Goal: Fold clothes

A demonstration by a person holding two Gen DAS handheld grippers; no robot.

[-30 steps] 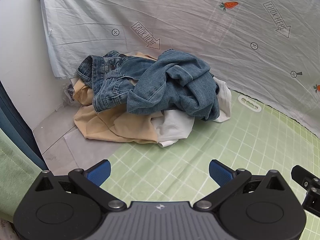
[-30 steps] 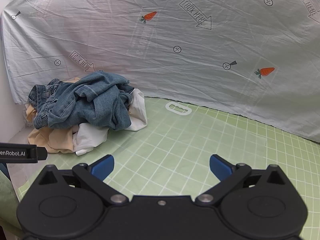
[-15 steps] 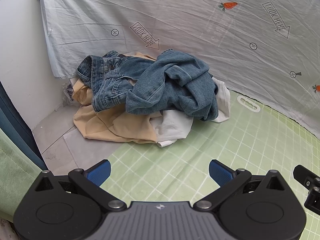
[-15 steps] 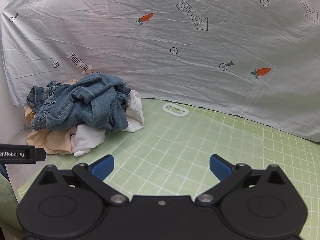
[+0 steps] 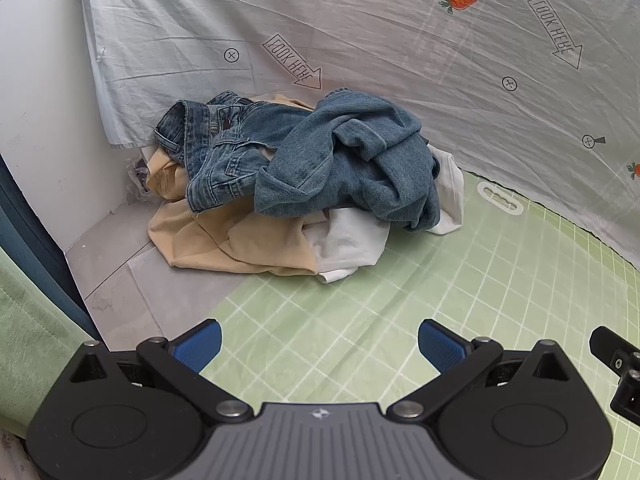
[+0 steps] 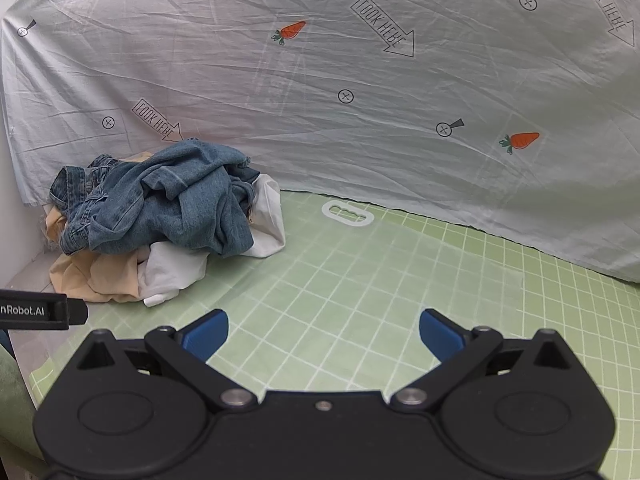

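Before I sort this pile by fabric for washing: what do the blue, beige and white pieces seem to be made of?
Blue pieces: denim, apparently; faded matte twill with thick stitched seams, a waistband and a button. Beige piece: soft matte cloth, maybe cotton knit; it drapes in smooth folds. White piece: thin smooth fabric, possibly cotton; weave too fine to tell.

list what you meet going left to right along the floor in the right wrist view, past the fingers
Beige garment → jeans → white garment → white handle cutout in the green mat.
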